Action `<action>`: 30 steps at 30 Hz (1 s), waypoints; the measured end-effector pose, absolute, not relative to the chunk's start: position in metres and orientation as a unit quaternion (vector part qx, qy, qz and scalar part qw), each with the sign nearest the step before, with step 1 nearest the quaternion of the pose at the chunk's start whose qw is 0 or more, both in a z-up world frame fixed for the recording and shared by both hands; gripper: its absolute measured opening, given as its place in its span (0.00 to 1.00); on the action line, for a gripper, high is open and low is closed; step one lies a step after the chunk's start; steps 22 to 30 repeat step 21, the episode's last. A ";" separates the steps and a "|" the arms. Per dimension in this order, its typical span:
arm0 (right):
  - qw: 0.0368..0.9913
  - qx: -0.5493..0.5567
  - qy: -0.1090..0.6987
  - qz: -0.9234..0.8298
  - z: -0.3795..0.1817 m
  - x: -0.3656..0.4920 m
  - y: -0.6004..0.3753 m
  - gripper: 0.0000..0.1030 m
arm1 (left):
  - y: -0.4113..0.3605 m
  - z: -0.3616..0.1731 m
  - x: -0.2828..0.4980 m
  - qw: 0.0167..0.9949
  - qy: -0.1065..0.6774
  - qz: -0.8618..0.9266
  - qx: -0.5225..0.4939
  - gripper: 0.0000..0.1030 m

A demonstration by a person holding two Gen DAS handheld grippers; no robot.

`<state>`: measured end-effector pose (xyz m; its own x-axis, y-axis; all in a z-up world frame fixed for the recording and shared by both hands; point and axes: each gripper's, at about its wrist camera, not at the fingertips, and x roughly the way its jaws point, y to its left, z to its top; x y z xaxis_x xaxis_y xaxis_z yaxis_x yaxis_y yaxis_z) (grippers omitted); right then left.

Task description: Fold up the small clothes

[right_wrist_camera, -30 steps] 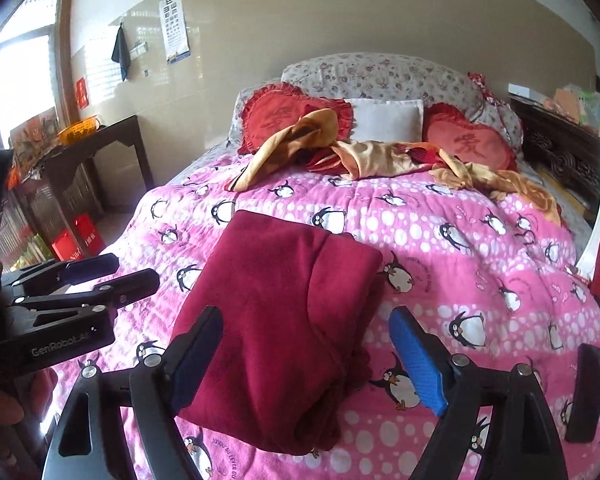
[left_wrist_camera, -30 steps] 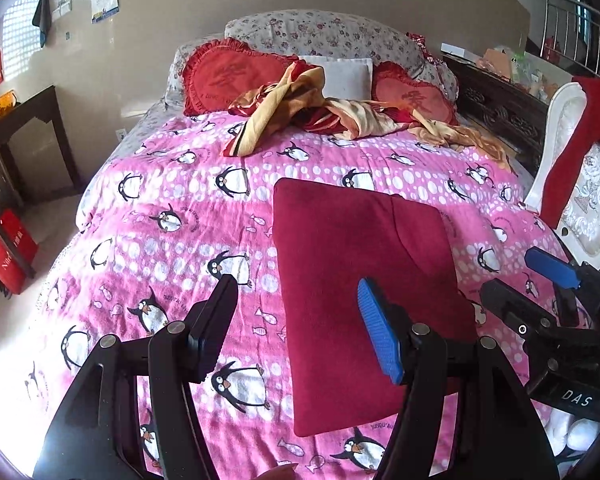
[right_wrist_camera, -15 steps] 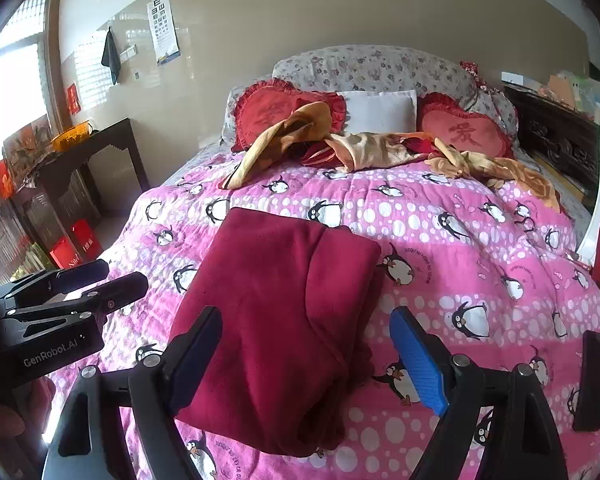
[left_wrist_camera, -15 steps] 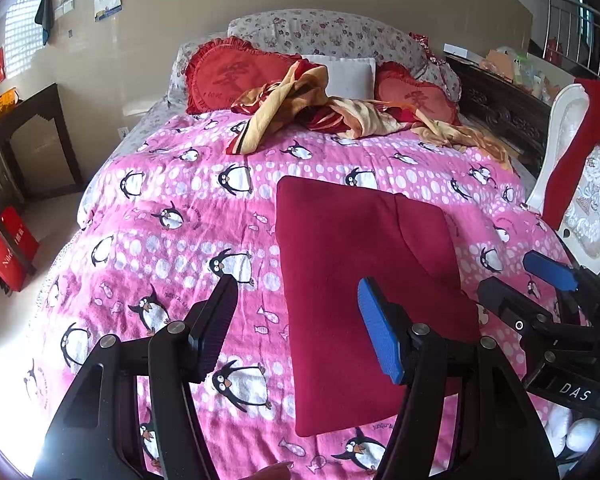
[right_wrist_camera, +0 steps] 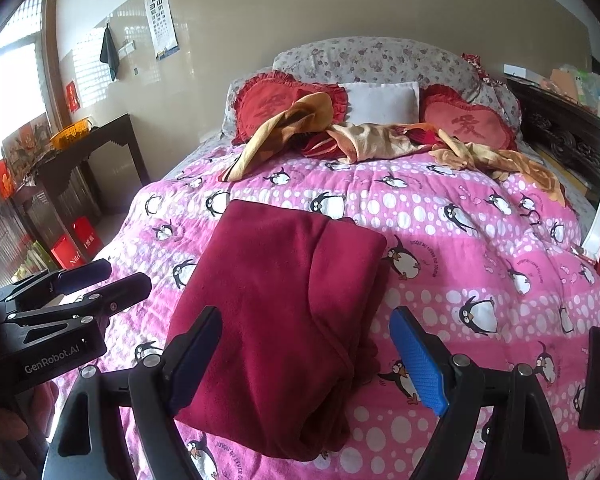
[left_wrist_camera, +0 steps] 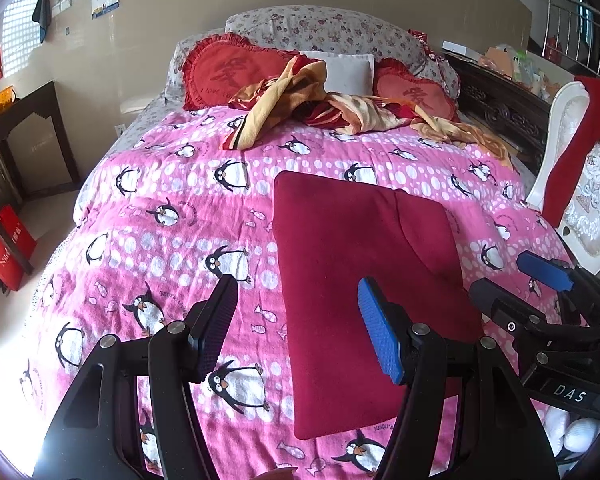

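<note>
Folded dark red garment [left_wrist_camera: 364, 280] lying flat on pink penguin quilt [left_wrist_camera: 160, 208], left gripper [left_wrist_camera: 296, 328] jaws apart, empty, right gripper [right_wrist_camera: 306, 354] jaws wide, empty, orange basket [right_wrist_camera: 70, 133] at 10 o'clock, contents unclear

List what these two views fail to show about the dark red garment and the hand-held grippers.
- Dark red garment: its type and underside, both views; it lies folded on the pink quilt.
- Its near edge, left wrist view: partly behind the left hand-held gripper.
- Its near left corner, right wrist view: behind a finger of the right hand-held gripper.
- Hands holding them: cut off by the bottom edge.
</note>
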<state>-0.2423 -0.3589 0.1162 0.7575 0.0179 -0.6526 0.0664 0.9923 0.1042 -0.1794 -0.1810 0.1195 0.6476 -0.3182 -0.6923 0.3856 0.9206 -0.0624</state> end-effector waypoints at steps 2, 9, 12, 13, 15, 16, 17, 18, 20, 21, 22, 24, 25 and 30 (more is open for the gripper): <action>0.935 0.061 0.350 -0.012 0.115 -0.241 -0.359 0.81 | -0.182 0.118 -0.179 0.906 0.373 -0.193 0.045 0.61; 0.934 0.060 0.353 -0.011 0.114 -0.239 -0.358 0.81 | -0.181 0.116 -0.177 0.906 0.374 -0.194 0.043 0.61; 0.933 0.060 0.355 -0.011 0.112 -0.237 -0.358 0.81 | -0.177 0.115 -0.174 0.907 0.372 -0.195 0.038 0.61; 0.933 0.060 0.355 -0.010 0.112 -0.237 -0.358 0.81 | -0.176 0.114 -0.173 0.907 0.372 -0.194 0.035 0.61; 0.932 0.059 0.357 -0.010 0.110 -0.236 -0.358 0.81 | -0.174 0.114 -0.170 0.908 0.372 -0.191 0.030 0.61; 0.932 0.060 0.357 -0.010 0.109 -0.235 -0.358 0.81 | -0.171 0.113 -0.168 0.908 0.373 -0.189 0.025 0.61; 0.931 0.060 0.359 -0.010 0.107 -0.235 -0.359 0.81 | -0.169 0.112 -0.166 0.908 0.374 -0.188 0.022 0.61; 0.931 0.061 0.361 -0.010 0.106 -0.234 -0.359 0.81 | -0.168 0.112 -0.165 0.909 0.373 -0.186 0.019 0.61; 0.930 0.062 0.363 -0.011 0.104 -0.232 -0.361 0.81 | -0.164 0.110 -0.161 0.909 0.375 -0.181 0.014 0.61; 0.929 0.062 0.364 -0.012 0.103 -0.232 -0.363 0.81 | -0.164 0.108 -0.159 0.908 0.379 -0.180 0.013 0.61; 0.929 0.062 0.364 -0.012 0.103 -0.232 -0.363 0.81 | -0.164 0.108 -0.159 0.908 0.379 -0.180 0.013 0.61; 0.929 0.062 0.364 -0.012 0.103 -0.232 -0.363 0.81 | -0.164 0.108 -0.159 0.908 0.379 -0.180 0.013 0.61; 0.929 0.062 0.364 -0.012 0.103 -0.232 -0.363 0.81 | -0.164 0.108 -0.159 0.908 0.379 -0.180 0.013 0.61; 0.929 0.062 0.364 -0.012 0.103 -0.232 -0.363 0.81 | -0.164 0.108 -0.159 0.908 0.379 -0.180 0.013 0.61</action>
